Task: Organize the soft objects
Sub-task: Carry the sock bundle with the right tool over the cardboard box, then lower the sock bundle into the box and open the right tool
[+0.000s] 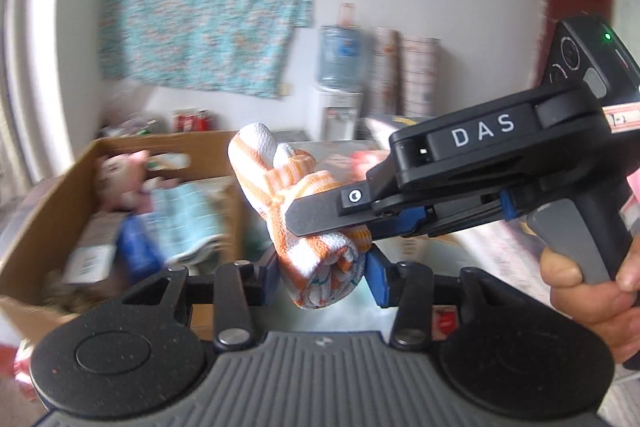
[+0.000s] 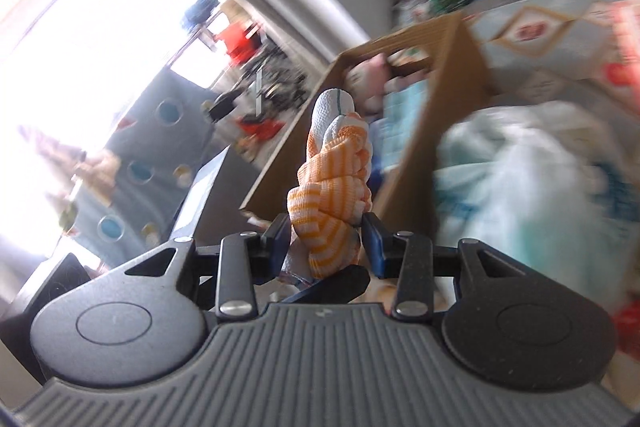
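— Above the bed, what is going on?

— Both tools pinch one rolled towel. The left tool squeezes its lower end between blue pads. The right tool crosses in from the side and clamps its middle, with a person's hand on the trigger.

— What does the towel look like?

— It is waffle-weave cloth, white with orange stripes, twisted into a lumpy roll that stands upright and clear of any surface.

— Where should it go?

— Probably into the open cardboard box nearby to the left, brown and stiff-walled. Inside lie a pink plush toy and a folded teal cloth, both blurred.

— Which step is this?

— I judge it the carry, mid-task. Next the roll must travel over the box rim, then both tools must let go so it drops in without unrolling.
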A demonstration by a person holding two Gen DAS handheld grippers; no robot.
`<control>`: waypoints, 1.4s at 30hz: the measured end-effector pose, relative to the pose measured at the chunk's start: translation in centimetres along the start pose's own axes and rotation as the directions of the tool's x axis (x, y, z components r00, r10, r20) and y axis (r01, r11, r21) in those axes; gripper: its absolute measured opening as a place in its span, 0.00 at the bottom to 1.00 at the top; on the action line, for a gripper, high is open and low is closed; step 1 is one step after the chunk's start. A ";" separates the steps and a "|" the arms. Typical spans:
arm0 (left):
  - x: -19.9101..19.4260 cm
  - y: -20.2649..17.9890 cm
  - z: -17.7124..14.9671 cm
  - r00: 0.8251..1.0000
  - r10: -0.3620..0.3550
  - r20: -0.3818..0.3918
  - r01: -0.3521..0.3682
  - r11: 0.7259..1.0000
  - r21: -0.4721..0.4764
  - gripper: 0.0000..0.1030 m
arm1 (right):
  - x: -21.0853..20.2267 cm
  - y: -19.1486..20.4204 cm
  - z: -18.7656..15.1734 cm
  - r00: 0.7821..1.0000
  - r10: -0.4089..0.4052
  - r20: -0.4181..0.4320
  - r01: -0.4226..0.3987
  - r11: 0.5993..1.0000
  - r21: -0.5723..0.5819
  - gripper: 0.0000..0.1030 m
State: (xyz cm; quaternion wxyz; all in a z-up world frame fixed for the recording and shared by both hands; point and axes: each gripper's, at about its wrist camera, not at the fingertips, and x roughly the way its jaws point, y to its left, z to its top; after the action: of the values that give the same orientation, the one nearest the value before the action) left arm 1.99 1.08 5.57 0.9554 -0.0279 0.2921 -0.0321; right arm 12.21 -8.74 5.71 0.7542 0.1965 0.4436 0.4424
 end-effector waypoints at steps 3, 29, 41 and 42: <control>-0.4 3.6 0.0 0.999 0.042 -0.020 -0.043 0.997 -0.070 0.44 | 4.2 1.5 0.9 0.998 0.010 -0.055 -0.011 1.000 -0.019 0.37; 3.5 16.5 -3.0 0.991 0.044 -0.130 -0.083 0.948 -0.308 0.56 | 21.6 1.9 6.8 0.800 -0.367 -0.474 0.227 0.917 -0.327 0.30; -1.2 19.1 -3.4 0.984 0.152 -0.089 -0.173 0.921 -0.348 0.60 | 26.1 3.8 3.9 0.652 -0.578 -0.491 0.144 0.730 -0.668 0.32; -1.3 19.2 -3.5 0.984 0.155 -0.090 -0.177 0.920 -0.350 0.60 | 26.2 4.0 3.5 0.642 -0.599 -0.479 0.134 0.703 -0.699 0.32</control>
State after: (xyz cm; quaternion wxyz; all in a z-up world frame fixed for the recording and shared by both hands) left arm -0.19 20.23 2.02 0.9244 -0.1750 0.3232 0.1018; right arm 18.83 15.75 -2.63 0.6364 -0.3312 0.5517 0.4253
